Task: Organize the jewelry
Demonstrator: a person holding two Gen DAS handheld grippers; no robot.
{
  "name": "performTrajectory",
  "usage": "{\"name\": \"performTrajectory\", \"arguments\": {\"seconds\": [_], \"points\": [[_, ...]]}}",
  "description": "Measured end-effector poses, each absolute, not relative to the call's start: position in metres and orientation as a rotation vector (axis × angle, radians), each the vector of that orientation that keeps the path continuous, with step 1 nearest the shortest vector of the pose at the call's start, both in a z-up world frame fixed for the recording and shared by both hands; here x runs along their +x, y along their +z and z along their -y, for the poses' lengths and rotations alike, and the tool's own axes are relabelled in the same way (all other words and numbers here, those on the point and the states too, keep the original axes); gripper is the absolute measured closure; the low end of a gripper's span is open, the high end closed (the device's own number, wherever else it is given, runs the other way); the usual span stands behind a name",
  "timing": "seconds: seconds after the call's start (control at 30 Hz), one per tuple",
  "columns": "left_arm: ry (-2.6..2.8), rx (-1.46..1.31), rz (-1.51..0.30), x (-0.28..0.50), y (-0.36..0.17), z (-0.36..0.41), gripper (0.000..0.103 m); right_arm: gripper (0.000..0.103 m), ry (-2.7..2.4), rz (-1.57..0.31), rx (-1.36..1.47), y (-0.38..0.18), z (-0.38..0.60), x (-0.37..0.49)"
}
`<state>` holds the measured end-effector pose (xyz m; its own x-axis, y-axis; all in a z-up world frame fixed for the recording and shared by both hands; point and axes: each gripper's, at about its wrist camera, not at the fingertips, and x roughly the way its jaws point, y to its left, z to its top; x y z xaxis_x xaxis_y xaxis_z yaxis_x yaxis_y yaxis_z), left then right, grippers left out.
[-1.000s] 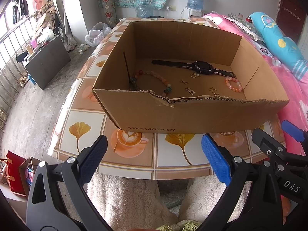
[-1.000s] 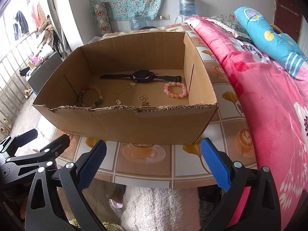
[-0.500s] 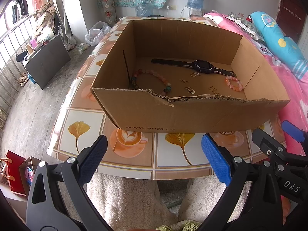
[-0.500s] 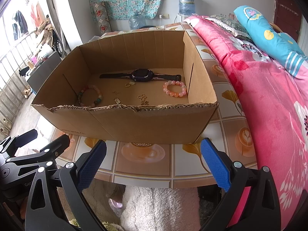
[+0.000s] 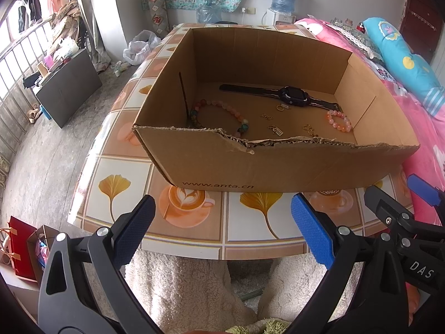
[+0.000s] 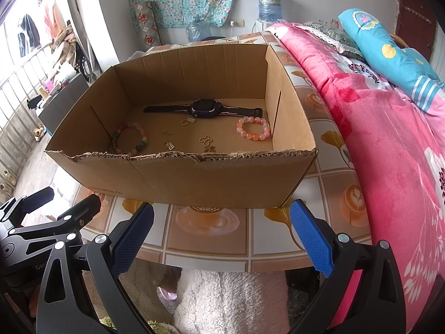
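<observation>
An open cardboard box (image 5: 278,167) (image 6: 194,178) stands on the tiled table. On its floor lie a black watch (image 5: 293,97) (image 6: 205,108), a pink bead bracelet (image 5: 338,121) (image 6: 253,128), a multicoloured bead bracelet (image 5: 222,112) (image 6: 130,139) and several small gold charms (image 5: 276,131) (image 6: 207,142). My left gripper (image 5: 222,231) hangs open and empty before the box's near wall, over the table's front edge. My right gripper (image 6: 221,233) is open and empty too, level with it on the right.
The table (image 5: 116,183) carries ginkgo-leaf and coffee-cup tiles. A pink bed (image 6: 389,139) runs along its right side. A dark low cabinet (image 5: 66,89) and a railing stand at the left. A fluffy white cloth (image 6: 230,300) lies below the front edge.
The box looks slightly nearer and lower in both views, as both grippers have crept forward. Both stay open and nothing in the box has moved.
</observation>
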<state>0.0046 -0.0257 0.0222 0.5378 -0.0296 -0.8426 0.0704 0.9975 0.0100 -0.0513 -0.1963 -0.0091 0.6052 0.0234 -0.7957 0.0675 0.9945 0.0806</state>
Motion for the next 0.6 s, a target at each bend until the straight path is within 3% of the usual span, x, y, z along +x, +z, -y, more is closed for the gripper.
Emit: {"name": "performTrajectory", "arguments": {"seconds": [0.6], "points": [[-0.06, 0.043, -1.004, 0.0049, 0.0219, 0.0243, 0.009, 0.007, -0.026, -0.921, 0.103, -0.0087, 0.1958, -0.0507]]}}
